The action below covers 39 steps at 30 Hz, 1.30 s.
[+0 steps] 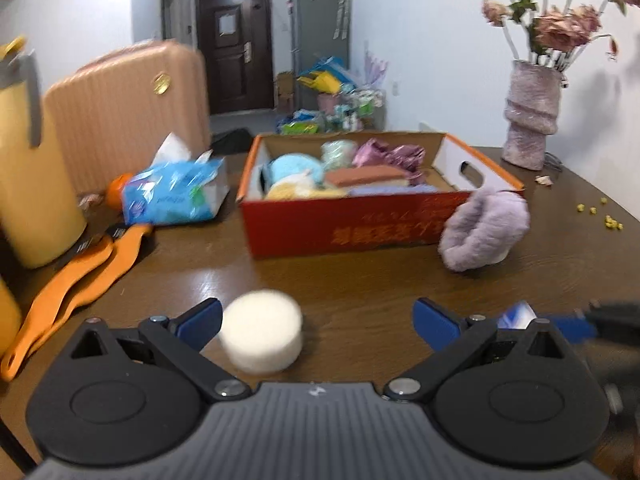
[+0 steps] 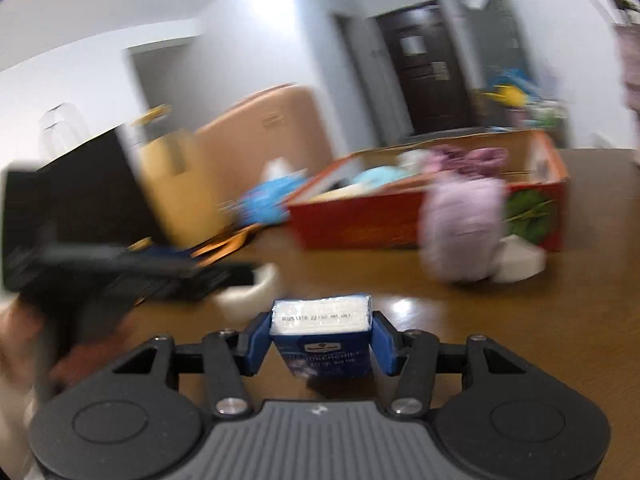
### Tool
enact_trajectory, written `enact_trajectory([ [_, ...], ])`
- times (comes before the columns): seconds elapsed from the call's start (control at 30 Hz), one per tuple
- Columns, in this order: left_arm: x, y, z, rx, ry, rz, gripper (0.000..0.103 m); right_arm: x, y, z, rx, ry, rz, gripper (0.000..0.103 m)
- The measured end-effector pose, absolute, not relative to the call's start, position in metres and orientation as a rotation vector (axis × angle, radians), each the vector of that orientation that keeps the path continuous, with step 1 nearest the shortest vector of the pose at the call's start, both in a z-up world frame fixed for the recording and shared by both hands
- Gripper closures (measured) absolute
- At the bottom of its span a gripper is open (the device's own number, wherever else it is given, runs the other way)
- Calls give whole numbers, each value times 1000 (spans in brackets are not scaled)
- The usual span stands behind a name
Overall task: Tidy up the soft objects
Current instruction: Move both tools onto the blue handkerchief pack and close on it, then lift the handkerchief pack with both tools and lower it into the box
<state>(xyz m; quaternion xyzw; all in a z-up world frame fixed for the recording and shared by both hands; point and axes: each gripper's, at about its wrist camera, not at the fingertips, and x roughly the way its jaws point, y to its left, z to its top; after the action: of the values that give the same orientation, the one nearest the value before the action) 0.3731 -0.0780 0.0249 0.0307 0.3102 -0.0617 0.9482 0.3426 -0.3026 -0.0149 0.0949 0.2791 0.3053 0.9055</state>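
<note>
My right tongs [image 2: 320, 344] clasp a small blue tissue pack [image 2: 320, 340], a blue pad against each side, just above the brown table [image 2: 520, 320] near its front edge. My left tongs [image 1: 318, 320] gape wide, empty, with a white foam puck [image 1: 262, 336] on the table by the left pad. Farther back stands the red box [image 1: 352, 228] of soft things; a lilac fluffy slipper [image 1: 484, 232] leans at its right front corner.

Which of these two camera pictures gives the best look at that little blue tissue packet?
The right wrist view: the tissue packet sits close up between the right gripper's blue pads, its printed end and label showing. The left wrist view catches only a blurred blue-and-white corner behind the left gripper's own finger.
</note>
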Motion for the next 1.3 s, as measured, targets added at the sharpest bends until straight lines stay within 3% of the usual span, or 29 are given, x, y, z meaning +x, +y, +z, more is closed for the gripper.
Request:
enact_trajectory([
  [0.1,367,-80,18,52,669,-136,0,324,-300,-21,115,586,606,40],
  [0.47,354,-103,5,14,704,-263,2,317,-354,-29,328,618,347,43],
  [0.53,354,-110,6,-6,706,-310,12,318,-348,-30,339,615,361,51],
  [0.67,356,-125,3,-9,725,-370,47,326,-342,-33,396,625,346,63],
  [0.83,372,-125,-9,-119,806,-399,63,335,-339,-40,469,648,339,76],
  [0.9,375,-122,-13,-162,832,-417,74,338,-337,-42,479,663,345,82],
  [1.0,373,-119,-13,-173,835,-407,79,338,-333,-45,479,674,343,91],
  [1.3,325,-92,-7,-192,896,-408,78,300,-316,-37,452,719,405,90],
])
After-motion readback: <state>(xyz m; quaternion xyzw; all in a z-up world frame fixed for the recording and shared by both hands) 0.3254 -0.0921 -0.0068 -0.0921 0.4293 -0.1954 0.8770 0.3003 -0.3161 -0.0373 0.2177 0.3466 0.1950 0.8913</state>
